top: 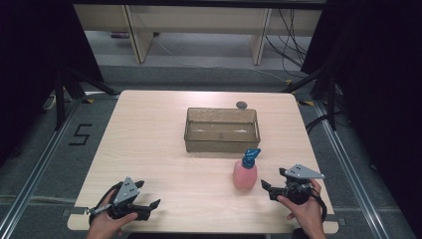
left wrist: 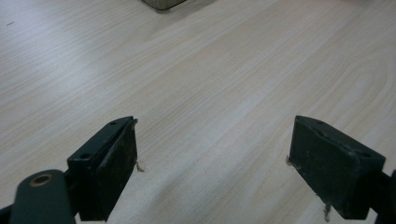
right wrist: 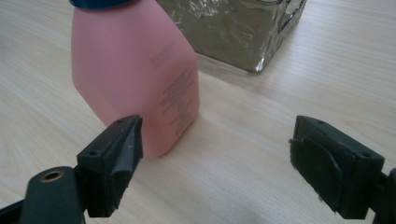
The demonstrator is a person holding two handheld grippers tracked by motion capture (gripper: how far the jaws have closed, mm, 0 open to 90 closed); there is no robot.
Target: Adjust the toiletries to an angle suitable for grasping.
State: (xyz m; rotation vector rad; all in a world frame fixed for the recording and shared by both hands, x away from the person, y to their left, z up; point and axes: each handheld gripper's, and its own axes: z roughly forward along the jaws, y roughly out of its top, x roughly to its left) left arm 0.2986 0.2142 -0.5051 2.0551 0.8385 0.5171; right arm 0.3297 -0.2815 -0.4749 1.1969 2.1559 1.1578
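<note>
Right gripper (top: 269, 188) jaws wide, empty, just right of upright pink bottle (top: 245, 174). Left gripper (top: 148, 195) wide open, empty, near-left over table (top: 149, 129).

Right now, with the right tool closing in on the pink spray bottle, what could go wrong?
1. The right tool is open beside the pink spray bottle, and in the right gripper view one jaw sits near the bottle's edge; pushing on could tip the upright bottle.
2. The bottle's body looks smooth and tapered, so a low pinch might slip.
3. The clear bin stands just behind the bottle; a nudge could knock the bottle against its wall.
</note>
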